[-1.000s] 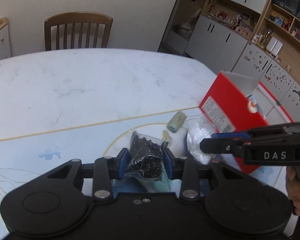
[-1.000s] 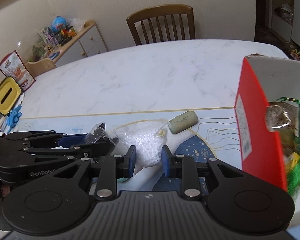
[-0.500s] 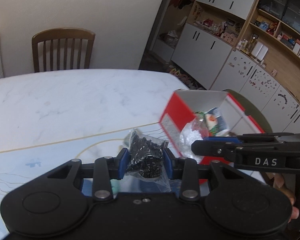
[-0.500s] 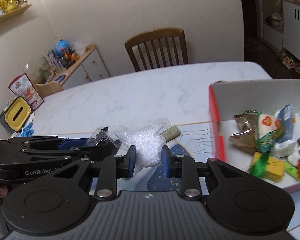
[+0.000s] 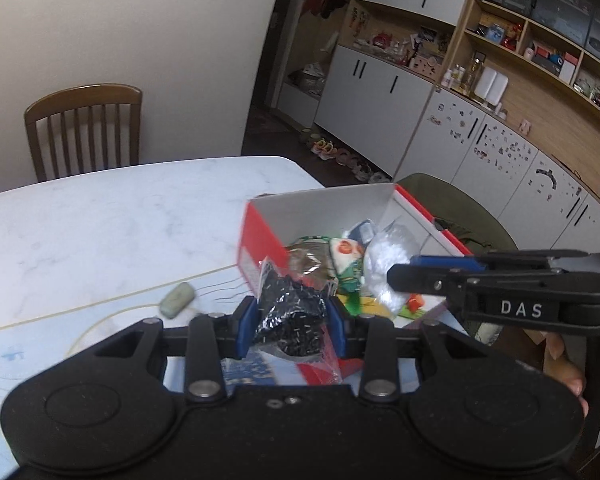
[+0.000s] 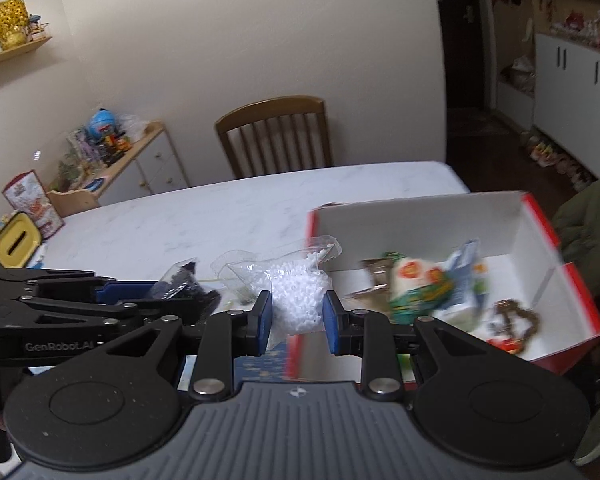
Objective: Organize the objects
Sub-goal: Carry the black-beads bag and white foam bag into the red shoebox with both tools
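My left gripper (image 5: 291, 330) is shut on a clear bag of black beads (image 5: 290, 312), held in the air at the near left corner of the red box (image 5: 260, 240). My right gripper (image 6: 297, 322) is shut on a clear bag of white beads (image 6: 298, 300), level with the left wall of the red box (image 6: 540, 216). In the left wrist view the right gripper (image 5: 400, 276) holds the white bag (image 5: 388, 256) over the box's inside. The left gripper (image 6: 168, 300) with the black bag (image 6: 184, 284) shows at the left of the right wrist view. Several packets and small toys lie in the box.
A pale green bar (image 5: 177, 299) lies on the blue mat of the marble table (image 5: 100, 220). A wooden chair (image 6: 276, 136) stands at the far side. A green padded seat (image 6: 592, 220) is beyond the box. A low cabinet (image 6: 140, 164) and a yellow bin (image 6: 14, 240) are at the left.
Both grippers have risen and moved right with their bags, from above the mat to the red box. The box's inside has come into full view.
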### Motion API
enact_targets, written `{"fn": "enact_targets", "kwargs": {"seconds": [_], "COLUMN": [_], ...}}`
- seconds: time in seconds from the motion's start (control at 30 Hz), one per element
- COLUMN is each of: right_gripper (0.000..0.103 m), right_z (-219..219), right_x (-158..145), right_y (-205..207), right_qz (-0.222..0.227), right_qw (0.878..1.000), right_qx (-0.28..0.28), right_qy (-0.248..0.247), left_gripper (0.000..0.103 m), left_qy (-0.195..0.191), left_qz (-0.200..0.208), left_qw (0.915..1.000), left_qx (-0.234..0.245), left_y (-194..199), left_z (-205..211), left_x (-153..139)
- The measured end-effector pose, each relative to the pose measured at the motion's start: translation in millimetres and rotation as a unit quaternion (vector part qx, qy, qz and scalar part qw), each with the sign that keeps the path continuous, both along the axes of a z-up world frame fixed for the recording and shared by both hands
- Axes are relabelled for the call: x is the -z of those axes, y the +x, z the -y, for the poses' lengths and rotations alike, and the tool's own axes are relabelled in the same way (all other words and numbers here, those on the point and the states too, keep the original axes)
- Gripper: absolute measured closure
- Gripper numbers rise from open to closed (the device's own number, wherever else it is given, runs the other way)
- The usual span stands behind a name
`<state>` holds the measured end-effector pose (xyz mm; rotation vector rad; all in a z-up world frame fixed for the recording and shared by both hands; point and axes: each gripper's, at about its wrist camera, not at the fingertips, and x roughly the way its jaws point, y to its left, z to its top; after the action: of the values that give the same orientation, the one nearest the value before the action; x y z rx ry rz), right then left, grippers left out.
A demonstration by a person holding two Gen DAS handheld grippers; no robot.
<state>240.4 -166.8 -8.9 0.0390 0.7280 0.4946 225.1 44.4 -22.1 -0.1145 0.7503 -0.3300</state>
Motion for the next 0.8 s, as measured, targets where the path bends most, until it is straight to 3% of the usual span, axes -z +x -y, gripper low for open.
{"fn": "enact_targets", "kwargs": {"seconds": [0.4,0.53,0.8], "right_gripper": [0.077,0.077,0.077], "right_z": [83.0,101.0,124.4], "right_x": [5.7,9.4,25.1], "right_y": [28.2,40.6,76.0], "right_qz": [0.005,0.002,-0.019], "right_qw": [0.999,0.998,0.996], "right_qx": [0.035,0.042,0.047], "right_qy": [-0.024,-0.040,-0.067], "left_gripper": [0.067,0.067,0.067], "left_qy": [0.019,0.012,0.039], "left_qz": [-0.017,-0.036,-0.056], "left_qw": [0.9994,0.9988,0.9965], "left_qx": [0.023,0.030,0.048], "left_y": [30.3,42.4,70.5], "left_z": [74.3,93.9,136.1], "left_x": [14.8,22.2,37.6]}}
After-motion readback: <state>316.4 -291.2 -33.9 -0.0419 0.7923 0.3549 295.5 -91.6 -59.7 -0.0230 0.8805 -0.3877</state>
